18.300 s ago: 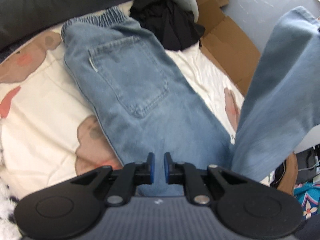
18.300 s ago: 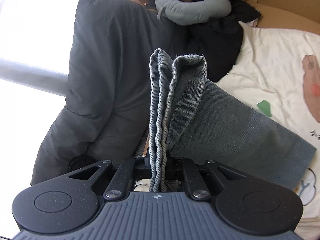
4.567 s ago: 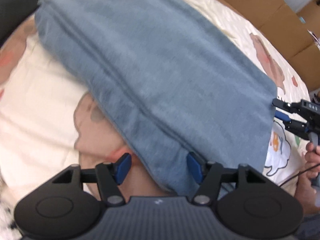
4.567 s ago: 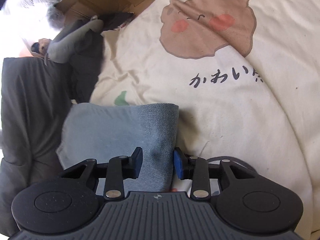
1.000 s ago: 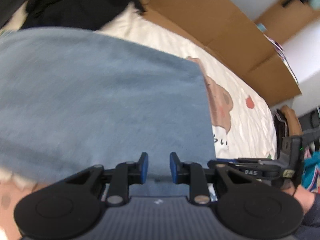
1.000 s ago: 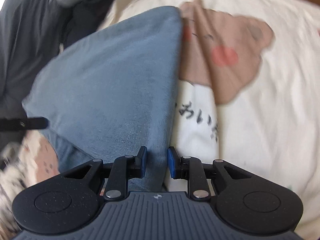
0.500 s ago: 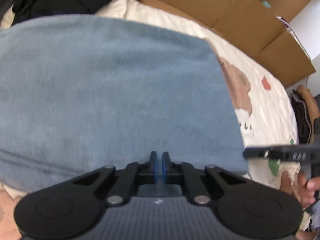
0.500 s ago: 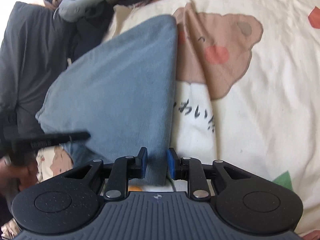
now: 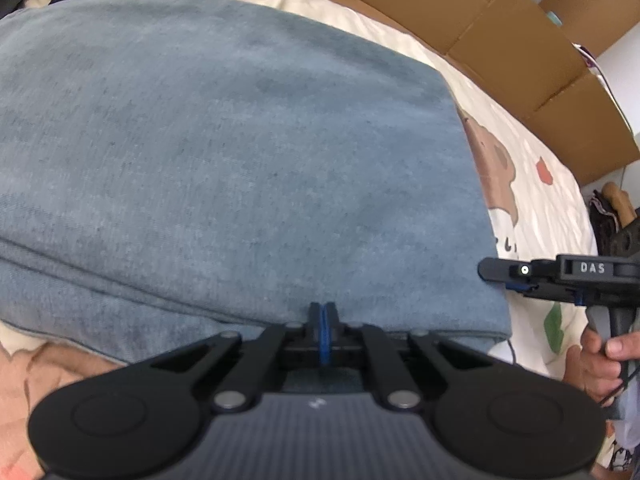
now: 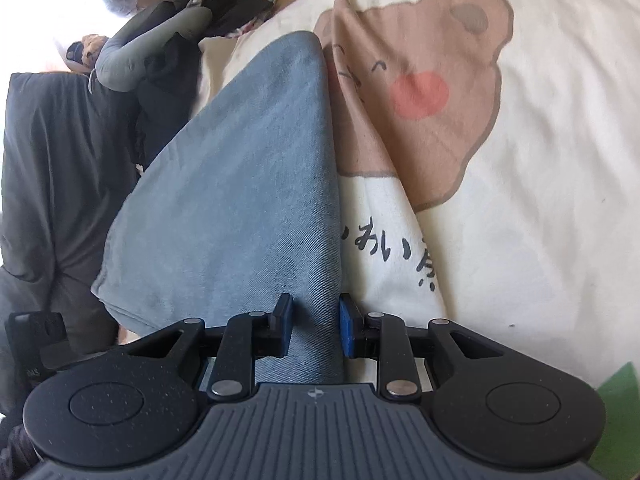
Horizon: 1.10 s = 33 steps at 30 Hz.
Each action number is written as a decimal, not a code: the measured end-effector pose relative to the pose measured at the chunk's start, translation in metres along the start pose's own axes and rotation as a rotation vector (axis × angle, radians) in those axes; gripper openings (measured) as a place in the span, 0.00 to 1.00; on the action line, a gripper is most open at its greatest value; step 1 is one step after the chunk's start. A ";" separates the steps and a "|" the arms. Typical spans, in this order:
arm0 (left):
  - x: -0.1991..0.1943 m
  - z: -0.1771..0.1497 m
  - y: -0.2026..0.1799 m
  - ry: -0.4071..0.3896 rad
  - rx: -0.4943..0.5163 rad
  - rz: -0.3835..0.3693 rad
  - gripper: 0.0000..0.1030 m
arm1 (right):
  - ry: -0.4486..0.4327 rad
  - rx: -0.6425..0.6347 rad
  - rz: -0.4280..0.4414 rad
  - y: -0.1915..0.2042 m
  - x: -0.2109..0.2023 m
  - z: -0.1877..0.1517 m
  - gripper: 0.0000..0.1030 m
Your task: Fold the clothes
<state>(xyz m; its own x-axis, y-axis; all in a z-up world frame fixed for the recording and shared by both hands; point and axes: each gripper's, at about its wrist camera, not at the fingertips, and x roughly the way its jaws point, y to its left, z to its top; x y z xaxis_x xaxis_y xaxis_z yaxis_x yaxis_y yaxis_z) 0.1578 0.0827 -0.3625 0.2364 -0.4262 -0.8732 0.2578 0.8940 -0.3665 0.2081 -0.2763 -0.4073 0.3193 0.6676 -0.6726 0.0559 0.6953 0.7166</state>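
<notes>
Folding looks well along: the jeans [image 9: 240, 168] lie as a thick, layered blue bundle on the bed sheet [image 10: 520, 208], which is cream with a bear print.

Left tongs [image 9: 324, 316]: pressed fully together at the near edge of the bundle, blue pads touching. Whether any denim is pinched between them I cannot tell; the edge sits right at the tips.

Right tongs [image 10: 314, 330]: narrow gap, with the folded side edge of the jeans running between the pads [image 10: 347, 332]. The pad on the sheet side seems to stand just off the cloth, so I read this as a loose bracket, not a firm hold. The same tool shows in the left wrist view at the bundle's right corner, a hand [image 9: 600, 360] on its grip.

Risks, as I judge them:
- If the left tongs have caught only the top layer, lifting would peel the fold open.
- Right side loose: any drag would let the edge slip and skew the stack.
- Soft bedding gives under pressure, so layers may creep.
- Sheet could get nipped with the denim.

Cardboard [image 9: 500, 32] and a dark pile [image 10: 60, 168] stand well clear.
</notes>
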 end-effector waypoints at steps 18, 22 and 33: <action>0.002 -0.001 0.004 -0.008 -0.022 -0.016 0.02 | -0.016 0.127 0.123 -0.012 0.007 0.008 0.29; 0.001 0.000 0.001 -0.004 0.003 -0.008 0.02 | -0.032 0.135 0.125 -0.011 0.014 0.012 0.28; -0.038 0.019 0.004 -0.107 0.040 0.035 0.02 | -0.010 0.160 0.201 -0.011 0.016 0.020 0.20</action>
<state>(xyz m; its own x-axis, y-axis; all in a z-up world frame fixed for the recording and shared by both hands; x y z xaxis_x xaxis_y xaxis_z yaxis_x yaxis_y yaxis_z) 0.1671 0.0998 -0.3242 0.3438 -0.4087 -0.8454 0.2844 0.9033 -0.3211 0.2319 -0.2781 -0.4223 0.3486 0.7847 -0.5126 0.1396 0.4973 0.8563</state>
